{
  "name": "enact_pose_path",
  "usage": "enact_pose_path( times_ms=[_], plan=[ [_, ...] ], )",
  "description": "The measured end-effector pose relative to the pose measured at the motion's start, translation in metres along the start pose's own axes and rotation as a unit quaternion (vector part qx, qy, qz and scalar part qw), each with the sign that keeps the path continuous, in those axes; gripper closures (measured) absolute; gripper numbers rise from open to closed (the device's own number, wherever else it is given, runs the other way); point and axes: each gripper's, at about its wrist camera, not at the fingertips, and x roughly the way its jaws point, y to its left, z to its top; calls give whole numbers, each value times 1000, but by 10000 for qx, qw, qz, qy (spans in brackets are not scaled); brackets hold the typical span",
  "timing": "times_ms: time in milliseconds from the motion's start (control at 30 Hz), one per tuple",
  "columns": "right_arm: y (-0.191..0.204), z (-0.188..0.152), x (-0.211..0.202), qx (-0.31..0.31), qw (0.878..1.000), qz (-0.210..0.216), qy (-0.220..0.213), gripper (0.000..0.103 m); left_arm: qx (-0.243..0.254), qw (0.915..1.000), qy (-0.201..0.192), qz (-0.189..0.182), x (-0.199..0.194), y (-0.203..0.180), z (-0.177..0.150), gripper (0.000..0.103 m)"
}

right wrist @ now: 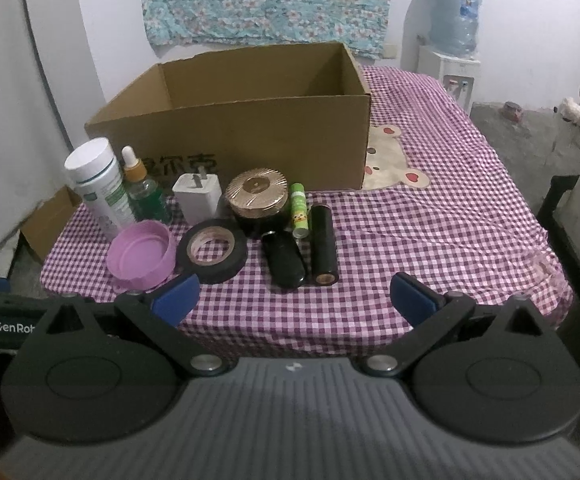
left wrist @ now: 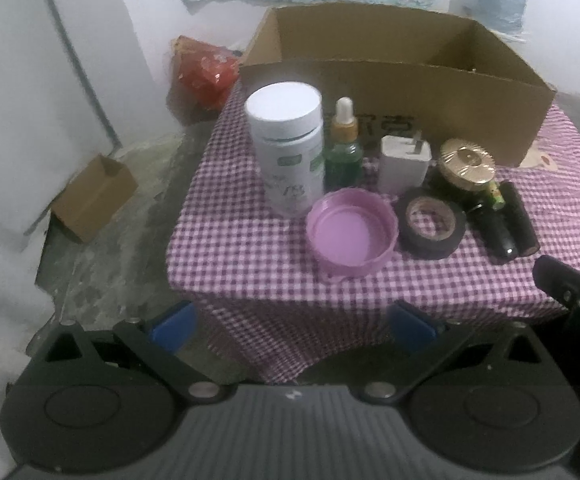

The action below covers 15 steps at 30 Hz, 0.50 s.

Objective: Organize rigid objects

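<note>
rigid objects cluster on the checked tabletop (right wrist: pixel 429 216) before an open cardboard box (right wrist: pixel 250 120), whose dark printed characters are partly hidden behind a white bottle (right wrist: pixel 100 188) with a green, unreadable label. "genrob", cut off, shows on the left tool (left wrist: pixel 291 326) in the right view. right tool (right wrist: pixel 293 296) and left tool gape wide, gripping nothing.
</note>
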Motion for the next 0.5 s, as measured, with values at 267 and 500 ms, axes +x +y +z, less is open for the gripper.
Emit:
enact_pose_path(
  times_ms=[267, 500],
  plan=[
    [-35, 5, 13, 312, 9992, 158, -180, 1, 117, 9957, -284, -871, 12, -18, 16, 0],
    [-69, 25, 41, 547, 9976, 426, -81, 8, 532, 9872, -456, -1431, 27, -55, 38, 11]
  ],
)
